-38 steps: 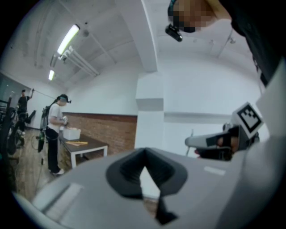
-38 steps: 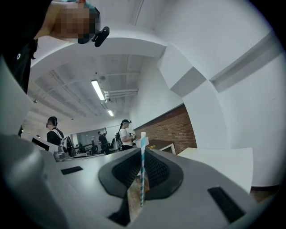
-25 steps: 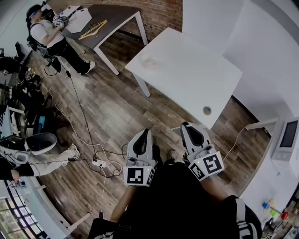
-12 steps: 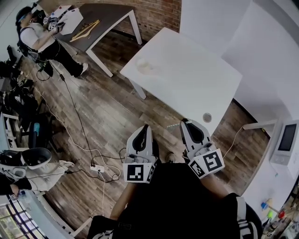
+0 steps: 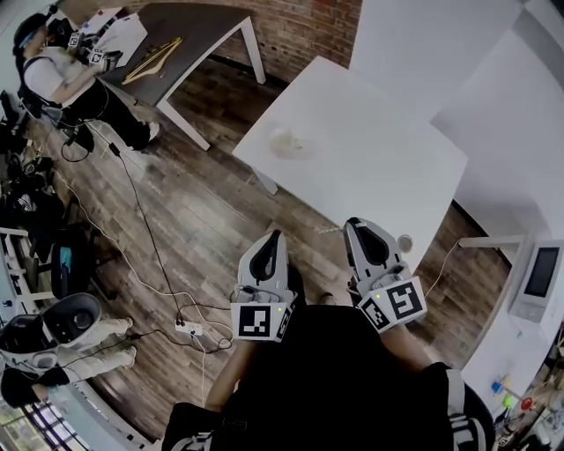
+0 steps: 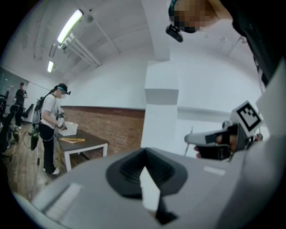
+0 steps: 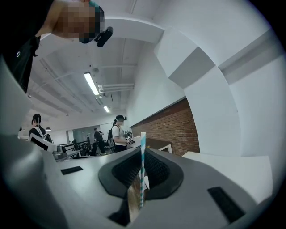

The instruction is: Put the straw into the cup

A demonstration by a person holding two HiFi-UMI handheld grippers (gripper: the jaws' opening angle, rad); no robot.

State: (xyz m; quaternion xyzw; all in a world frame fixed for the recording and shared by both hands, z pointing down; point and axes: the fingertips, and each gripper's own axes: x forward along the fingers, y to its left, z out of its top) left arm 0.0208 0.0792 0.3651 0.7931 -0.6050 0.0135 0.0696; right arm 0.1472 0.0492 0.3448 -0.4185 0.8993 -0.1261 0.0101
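Observation:
A clear cup (image 5: pixel 286 141) stands on the white table (image 5: pixel 370 158), near its left corner. I hold both grippers close to my body, short of the table's near edge. My right gripper (image 5: pixel 363 231) is shut on a teal-and-white striped straw (image 7: pixel 143 163), which stands upright between the jaws in the right gripper view; in the head view a thin piece of the straw (image 5: pixel 328 231) shows left of that gripper's tip. My left gripper (image 5: pixel 271 240) is shut with nothing in it. The right gripper (image 6: pixel 214 143) also appears at the right of the left gripper view.
A dark table (image 5: pixel 185 35) with wooden hangers stands at the back left, and a person (image 5: pixel 62 75) with grippers works there. Cables and a power strip (image 5: pixel 189 328) lie on the wooden floor. A brick wall (image 5: pixel 300 26) runs behind.
The white table and cup now sit lower and nearer in the head view. Both grippers keep the same pose, and the straw stays in the right one.

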